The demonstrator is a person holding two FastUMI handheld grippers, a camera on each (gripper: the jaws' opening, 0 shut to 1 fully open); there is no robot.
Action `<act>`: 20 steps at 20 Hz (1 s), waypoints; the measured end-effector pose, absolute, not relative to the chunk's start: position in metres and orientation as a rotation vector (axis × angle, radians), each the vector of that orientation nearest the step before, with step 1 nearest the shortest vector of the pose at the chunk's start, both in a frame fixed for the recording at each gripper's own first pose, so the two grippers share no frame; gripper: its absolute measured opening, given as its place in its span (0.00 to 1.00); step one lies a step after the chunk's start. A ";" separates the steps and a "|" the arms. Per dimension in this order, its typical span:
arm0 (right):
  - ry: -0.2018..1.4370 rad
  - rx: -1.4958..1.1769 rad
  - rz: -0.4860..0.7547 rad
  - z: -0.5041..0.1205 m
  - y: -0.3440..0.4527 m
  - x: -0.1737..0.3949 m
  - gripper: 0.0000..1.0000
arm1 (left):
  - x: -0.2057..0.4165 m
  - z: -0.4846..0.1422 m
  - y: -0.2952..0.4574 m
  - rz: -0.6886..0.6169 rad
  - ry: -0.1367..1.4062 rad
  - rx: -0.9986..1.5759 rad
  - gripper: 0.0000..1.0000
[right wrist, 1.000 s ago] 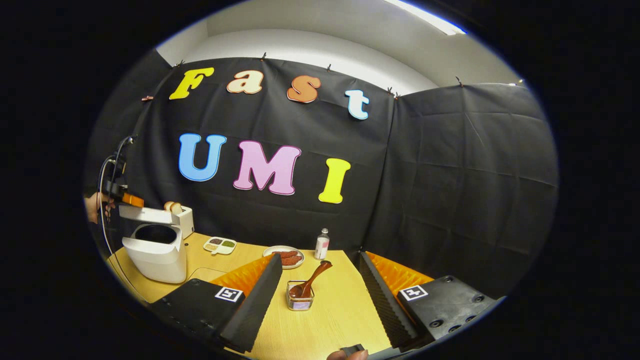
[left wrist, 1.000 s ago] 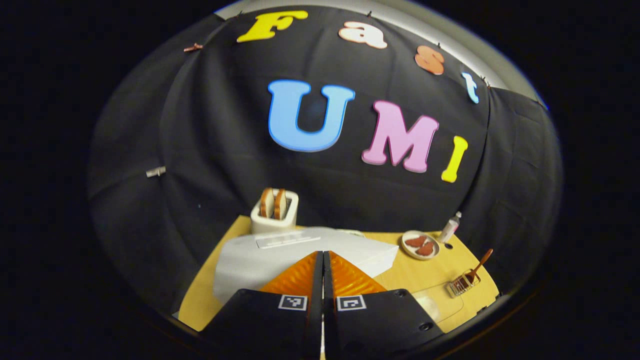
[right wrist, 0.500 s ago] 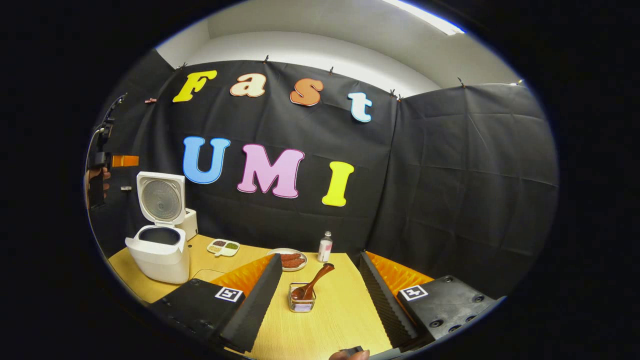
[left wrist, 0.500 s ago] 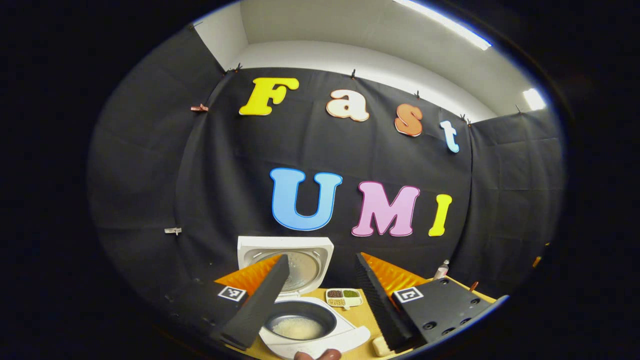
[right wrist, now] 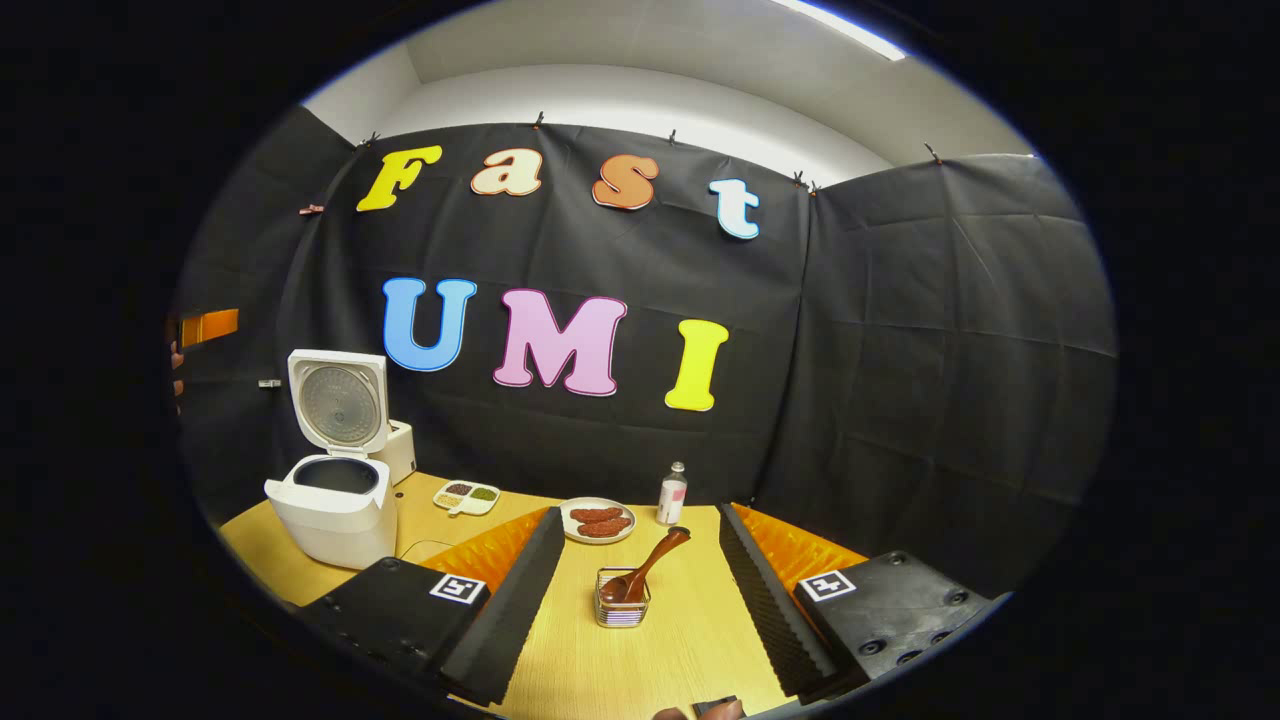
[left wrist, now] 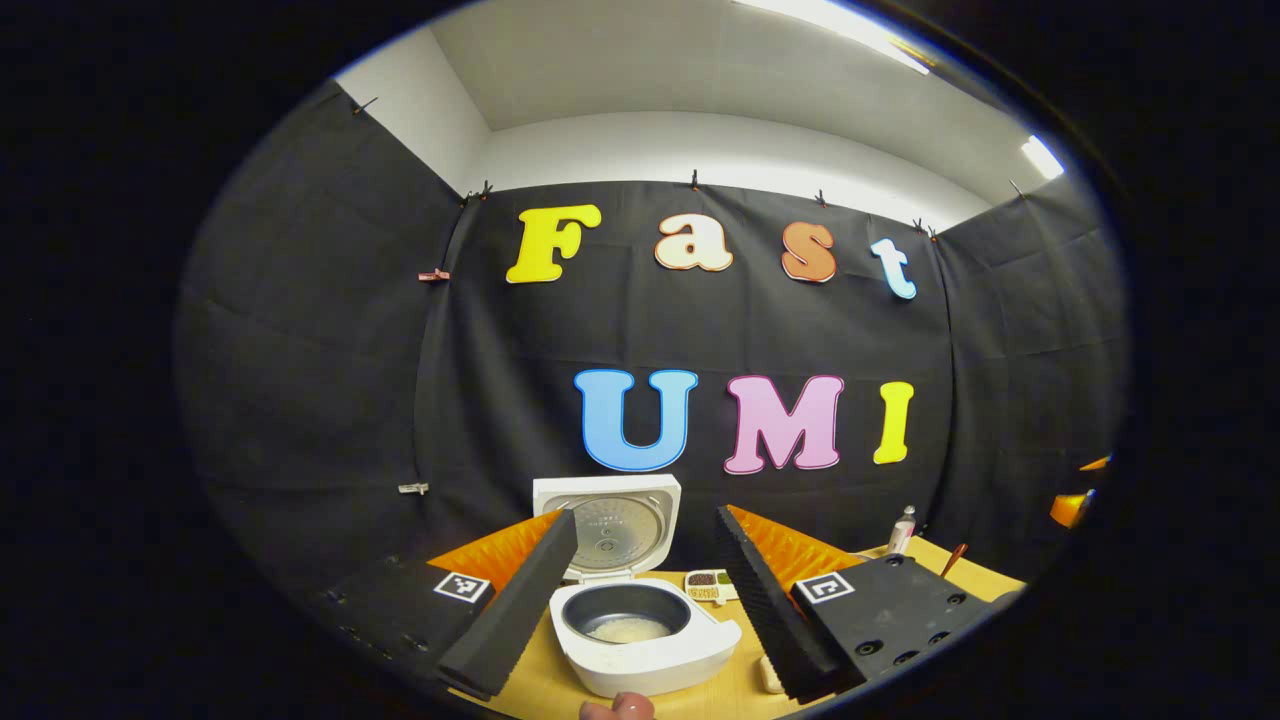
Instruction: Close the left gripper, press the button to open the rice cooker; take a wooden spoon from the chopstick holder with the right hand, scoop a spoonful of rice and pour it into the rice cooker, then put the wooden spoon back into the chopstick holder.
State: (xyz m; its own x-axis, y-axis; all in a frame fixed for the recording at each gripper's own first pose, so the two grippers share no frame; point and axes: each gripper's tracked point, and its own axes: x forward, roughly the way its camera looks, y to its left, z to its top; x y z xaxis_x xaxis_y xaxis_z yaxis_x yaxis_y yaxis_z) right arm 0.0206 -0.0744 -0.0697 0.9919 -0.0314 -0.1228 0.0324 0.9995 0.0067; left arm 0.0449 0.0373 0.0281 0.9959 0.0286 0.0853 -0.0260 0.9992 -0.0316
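The white rice cooker (left wrist: 650,660) stands with its lid (left wrist: 612,525) raised, and a thin layer of rice lies in its dark pot (left wrist: 625,628). My left gripper (left wrist: 645,515) hangs open above and in front of the cooker, holding nothing. In the right gripper view the cooker (right wrist: 335,505) is at the table's left. A wooden spoon (right wrist: 648,563) leans in the small wire chopstick holder (right wrist: 622,610), straight ahead between the open fingers of my right gripper (right wrist: 637,512), a short way beyond the tips. The left gripper (right wrist: 205,326) shows high at the far left.
On the wooden table (right wrist: 690,650) stand a plate of sausages (right wrist: 597,521), a small bottle (right wrist: 672,493) and a divided seasoning dish (right wrist: 466,495). A white toaster (right wrist: 402,450) sits behind the cooker. A clear flat container (right wrist: 420,548) lies beside the cooker.
My left gripper was shut and pressed on the closed cooker; it has since lifted, drawn back and opened. The lid swung up. The right gripper has hardly moved.
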 end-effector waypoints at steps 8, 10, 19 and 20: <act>0.181 0.069 0.014 -0.101 -0.088 0.051 0.98 | 0.021 0.000 0.017 0.068 0.005 -0.075 0.95; 0.175 0.063 0.022 -0.104 -0.094 0.059 0.98 | 0.023 -0.002 0.016 0.082 0.013 -0.077 0.95; 0.251 0.103 0.098 -0.168 -0.105 0.093 0.98 | 0.030 0.000 -0.005 0.124 0.026 -0.062 0.95; 0.269 0.113 0.108 -0.179 -0.106 0.099 0.98 | 0.032 0.000 -0.010 0.128 0.029 -0.063 0.95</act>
